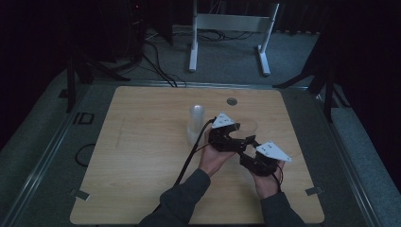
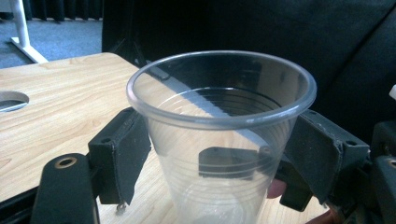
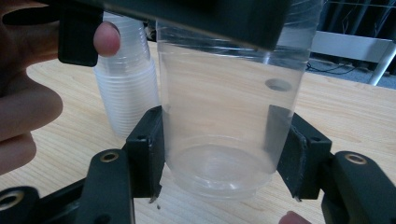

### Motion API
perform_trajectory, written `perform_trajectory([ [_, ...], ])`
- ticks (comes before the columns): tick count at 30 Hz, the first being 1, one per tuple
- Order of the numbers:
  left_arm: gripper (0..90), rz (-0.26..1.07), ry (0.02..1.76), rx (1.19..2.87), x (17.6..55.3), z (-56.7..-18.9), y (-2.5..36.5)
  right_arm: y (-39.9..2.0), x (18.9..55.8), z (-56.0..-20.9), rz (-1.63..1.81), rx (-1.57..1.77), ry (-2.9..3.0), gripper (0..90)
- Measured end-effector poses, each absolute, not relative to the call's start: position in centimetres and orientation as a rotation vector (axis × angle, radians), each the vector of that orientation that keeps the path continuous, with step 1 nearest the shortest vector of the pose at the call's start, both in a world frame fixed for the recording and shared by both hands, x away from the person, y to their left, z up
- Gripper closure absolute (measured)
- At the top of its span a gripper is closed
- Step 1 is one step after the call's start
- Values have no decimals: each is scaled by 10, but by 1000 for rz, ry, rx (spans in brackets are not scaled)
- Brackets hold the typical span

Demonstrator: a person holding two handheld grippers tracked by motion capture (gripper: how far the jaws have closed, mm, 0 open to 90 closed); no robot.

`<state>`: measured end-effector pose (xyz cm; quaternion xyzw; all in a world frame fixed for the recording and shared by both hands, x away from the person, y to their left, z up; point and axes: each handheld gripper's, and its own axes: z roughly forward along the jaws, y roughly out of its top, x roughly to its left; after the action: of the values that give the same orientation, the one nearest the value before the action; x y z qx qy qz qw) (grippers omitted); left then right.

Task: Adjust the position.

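While the clear plastic cup (image 2: 219, 140) is standing upright over the wooden table (image 1: 142, 156), both claws are bracketing it from two sides. The cup is see-through and faintly cloudy, with a rolled rim at its wide mouth, fine rings running round its wall, and a taper down to a narrower, stepped base (image 3: 217, 168) — the wood grain is showing straight through it. In the left gripper view the left gripper (image 2: 219, 163) is sitting just below the rim, its black jaws standing at either side of the wall; whether the pads are pressing or only flanking it cannot be told there. In the right gripper view the right gripper (image 3: 224, 158) is pinching the cup low down, a pad lying against each side near the base. From the high view the two hands are meeting right of the table's middle, the left gripper (image 1: 226, 135) just ahead of the right gripper (image 1: 257, 158). A stack of nested cups (image 1: 196, 124) is standing just beside them — upright and ribbed.
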<state>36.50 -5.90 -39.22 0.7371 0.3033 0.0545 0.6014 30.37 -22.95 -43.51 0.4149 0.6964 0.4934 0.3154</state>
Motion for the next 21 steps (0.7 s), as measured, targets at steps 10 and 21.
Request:
perform_trajectory([
  [10, 220, 117, 711, 1677, 365, -392, -59, -227, 302, -436, 1310, 1076, 1845, 406],
  [21, 239, 119, 718, 1662, 365, -392, -57, -226, 302, -437, 1305, 1063, 1859, 407],
])
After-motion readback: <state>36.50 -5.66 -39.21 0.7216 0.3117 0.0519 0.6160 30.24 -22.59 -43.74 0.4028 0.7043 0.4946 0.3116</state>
